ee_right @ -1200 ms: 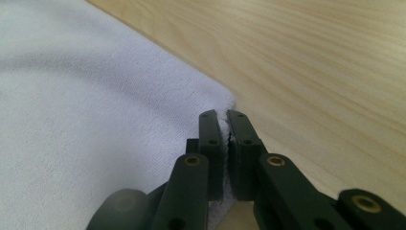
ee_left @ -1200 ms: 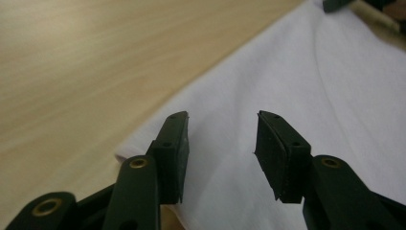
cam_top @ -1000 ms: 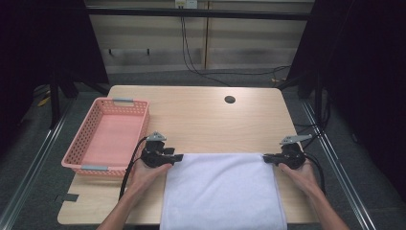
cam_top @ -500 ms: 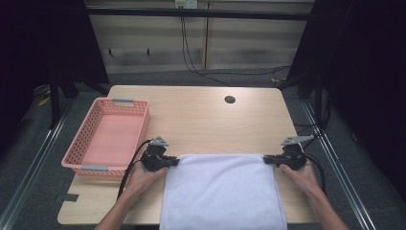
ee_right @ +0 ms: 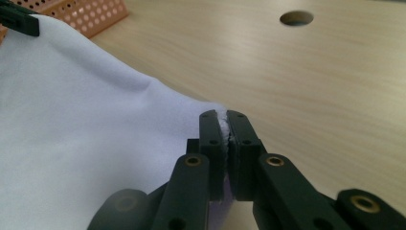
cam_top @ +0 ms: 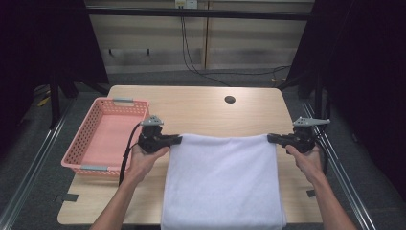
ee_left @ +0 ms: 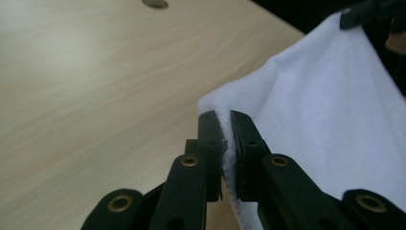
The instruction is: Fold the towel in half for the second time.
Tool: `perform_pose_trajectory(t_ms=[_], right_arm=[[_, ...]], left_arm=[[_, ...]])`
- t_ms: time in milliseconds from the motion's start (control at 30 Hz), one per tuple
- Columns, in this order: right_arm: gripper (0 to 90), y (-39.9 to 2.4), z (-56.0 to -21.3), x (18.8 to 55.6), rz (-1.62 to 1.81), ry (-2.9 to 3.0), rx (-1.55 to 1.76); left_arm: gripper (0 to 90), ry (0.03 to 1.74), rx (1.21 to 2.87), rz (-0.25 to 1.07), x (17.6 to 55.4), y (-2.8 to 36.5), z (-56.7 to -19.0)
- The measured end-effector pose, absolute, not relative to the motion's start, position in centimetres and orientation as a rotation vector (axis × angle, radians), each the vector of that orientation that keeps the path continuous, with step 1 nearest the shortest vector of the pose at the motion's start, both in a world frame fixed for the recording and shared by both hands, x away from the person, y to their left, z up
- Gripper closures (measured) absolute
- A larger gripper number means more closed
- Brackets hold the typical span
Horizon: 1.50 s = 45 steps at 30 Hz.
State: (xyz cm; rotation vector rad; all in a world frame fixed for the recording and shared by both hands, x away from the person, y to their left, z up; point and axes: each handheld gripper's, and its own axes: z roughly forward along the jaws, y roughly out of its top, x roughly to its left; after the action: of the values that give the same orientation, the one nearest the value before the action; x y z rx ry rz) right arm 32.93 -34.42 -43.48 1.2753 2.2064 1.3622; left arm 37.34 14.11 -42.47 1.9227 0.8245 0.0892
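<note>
One white towel (cam_top: 222,184) lies on the tabletop (cam_top: 201,108), its near part hanging over the front edge. Two tongs pinch its far corners: the left tongs (cam_top: 176,140) clamped on the left corner, the right tongs (cam_top: 272,138) clamped on the right, the far edge stretched between them. One pink basket (cam_top: 84,155) sits beside the left hand (cam_top: 143,160). Bare wood lies beyond, with one round hole (cam_top: 230,99).

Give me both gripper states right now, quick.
Left gripper: shut on the white terry cloth towel, far left corner.
Right gripper: shut on its far right corner.
</note>
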Motion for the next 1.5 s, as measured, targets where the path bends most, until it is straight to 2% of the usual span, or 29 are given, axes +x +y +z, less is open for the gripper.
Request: perform_pose_trajectory(t_ms=[433,600,767,1067,1233,1400,1500], right_arm=[[86.9,-35.2,-39.0,36.9,1.418,2.087,1.283],[86.9,-35.3,-37.5,37.3,1.475,2.058,1.244],[86.9,-35.5,-38.2,34.9,1.462,2.113,1.198],[86.3,-36.0,-40.3,29.4,1.521,2.177,1.130],[84.9,-35.4,-42.3,26.8,1.470,2.282,1.108],[82.7,-35.2,-44.5,24.2,1.439,2.346,1.119],[80.2,-35.2,-45.5,22.7,1.403,2.374,1.134]], left_arm=[[83.9,0.812,1.851,0.208,41.2,14.6,-38.6],[83.9,0.783,1.842,0.228,40.6,14.7,-37.8],[83.7,0.748,1.873,0.215,38.4,15.0,-38.3],[83.3,0.704,1.918,0.196,32.3,14.7,-39.2],[83.1,0.683,1.984,0.178,28.7,13.9,-41.4],[82.8,0.707,1.981,0.113,27.1,14.9,-44.1],[82.2,0.717,2.044,0.100,26.4,15.6,-45.2]])
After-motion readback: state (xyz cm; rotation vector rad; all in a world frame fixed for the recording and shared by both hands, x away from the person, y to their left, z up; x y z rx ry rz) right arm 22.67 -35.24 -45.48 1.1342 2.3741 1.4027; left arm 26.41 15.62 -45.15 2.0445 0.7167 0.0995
